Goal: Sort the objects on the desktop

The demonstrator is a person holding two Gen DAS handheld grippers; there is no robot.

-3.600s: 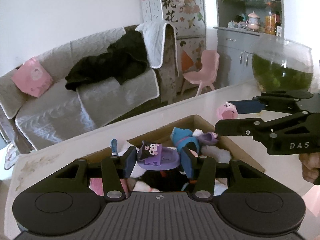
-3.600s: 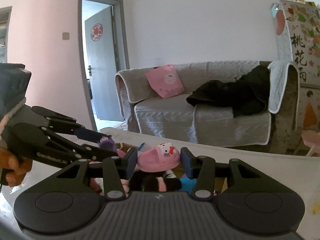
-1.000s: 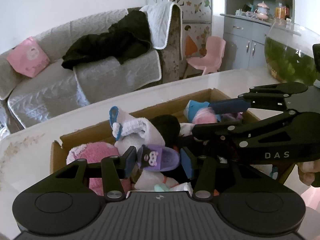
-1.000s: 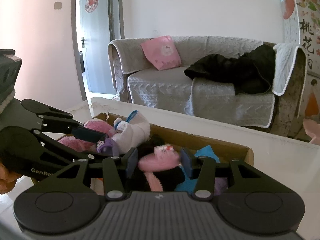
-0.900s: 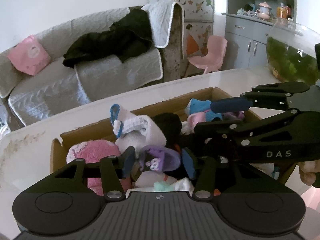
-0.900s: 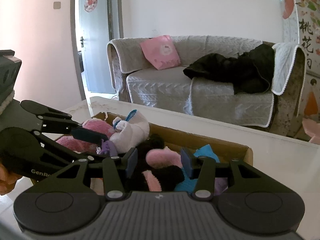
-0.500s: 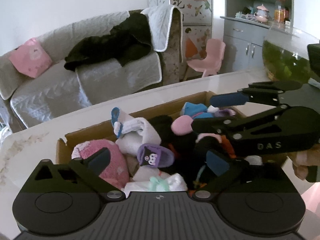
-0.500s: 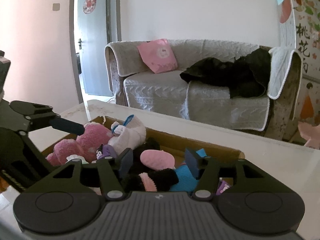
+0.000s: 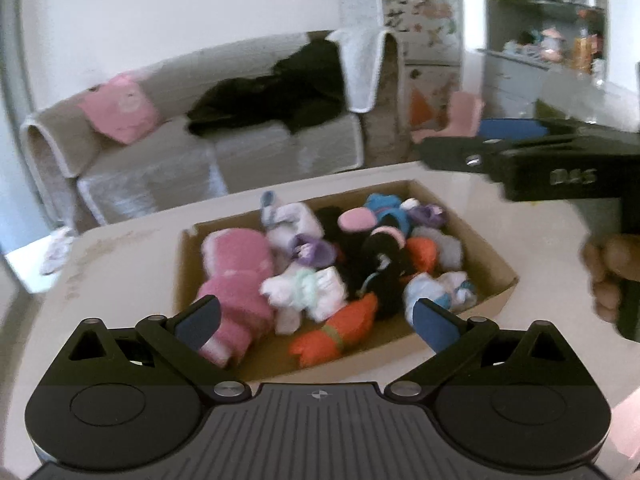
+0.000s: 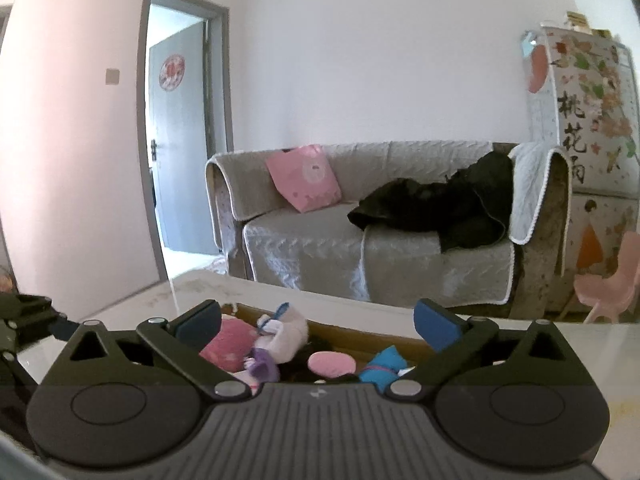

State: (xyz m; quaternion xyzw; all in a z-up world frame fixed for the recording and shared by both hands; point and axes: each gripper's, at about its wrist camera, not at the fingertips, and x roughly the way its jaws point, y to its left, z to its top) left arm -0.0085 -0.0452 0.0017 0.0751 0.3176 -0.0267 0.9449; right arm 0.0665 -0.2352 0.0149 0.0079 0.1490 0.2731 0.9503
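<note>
A cardboard box point(image 9: 502, 268) full of soft toys and socks stands on the pale table point(image 9: 120, 248). The purple slipper point(image 9: 316, 252) and the pink slipper point(image 9: 356, 218) lie loose on the pile inside. My left gripper point(image 9: 316, 320) hangs above the box's near edge, open wide, nothing between its fingers. My right gripper point(image 9: 460, 142) hovers to the right, above the box's far corner. In the right wrist view the right gripper point(image 10: 318, 322) has its jaws opening with nothing between them, and the pink slipper point(image 10: 332, 362) lies below in the box point(image 10: 360, 338).
A person's hand point(image 9: 608, 272) holds the right gripper's handle. Beyond the table stand a grey sofa point(image 10: 340, 240) with a pink cushion and black clothing, a pink child's chair point(image 9: 460, 116) and grey cabinets. An open doorway point(image 10: 180, 140) is at the left.
Both grippers let go of their slippers, purple from the left and pink from the right. The slippers now lie in the box. Both grippers opened wide and drew up and back.
</note>
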